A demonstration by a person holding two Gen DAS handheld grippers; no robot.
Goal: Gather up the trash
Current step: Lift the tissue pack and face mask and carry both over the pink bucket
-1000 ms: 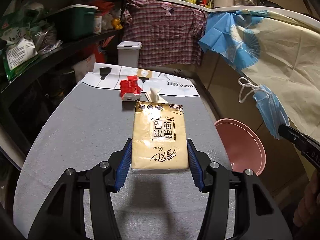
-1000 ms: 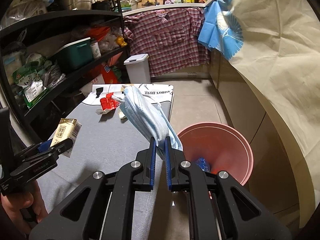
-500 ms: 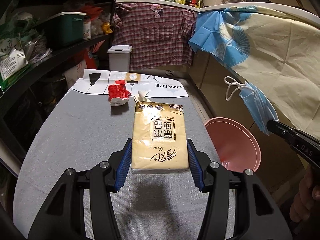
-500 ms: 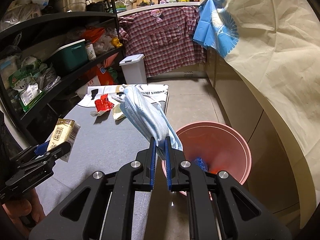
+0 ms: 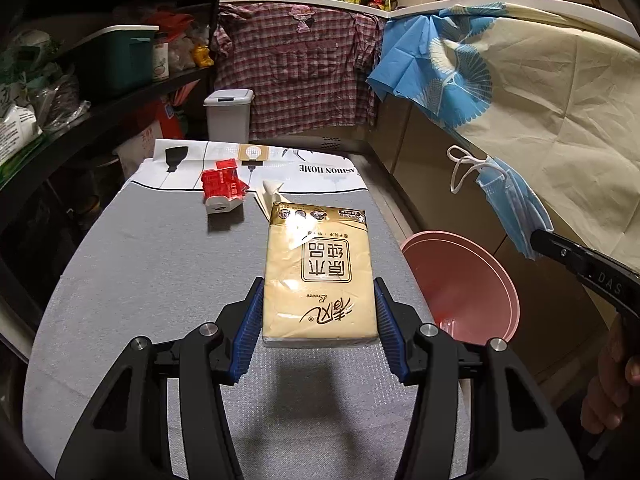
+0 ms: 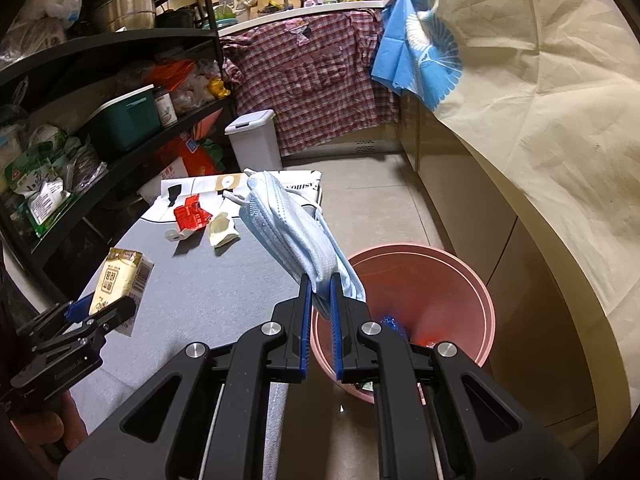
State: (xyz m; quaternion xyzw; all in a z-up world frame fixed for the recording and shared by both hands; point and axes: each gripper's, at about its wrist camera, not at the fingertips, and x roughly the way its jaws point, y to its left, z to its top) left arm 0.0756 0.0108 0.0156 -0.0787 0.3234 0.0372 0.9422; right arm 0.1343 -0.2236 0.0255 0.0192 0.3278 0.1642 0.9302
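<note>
My left tongs (image 5: 319, 320) clamp tissue pack (image 5: 318, 272) above worktop (image 5: 152, 264); right tongs (image 6: 321, 300) pinch mask (image 6: 292, 228) (over pink bin (image 6: 440, 280)).

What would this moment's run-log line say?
left claw: shut on tissue pack | right claw: shut on face mask, above pink bin | table: red carton

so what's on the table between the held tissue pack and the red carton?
Just a crumpled cream wrapper, right beside the red carton; otherwise bare grey table back to the tissue pack. Right wrist view.

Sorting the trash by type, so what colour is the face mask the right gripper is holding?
Light blue face mask with white ear loops, clearest in the right wrist view.
</note>
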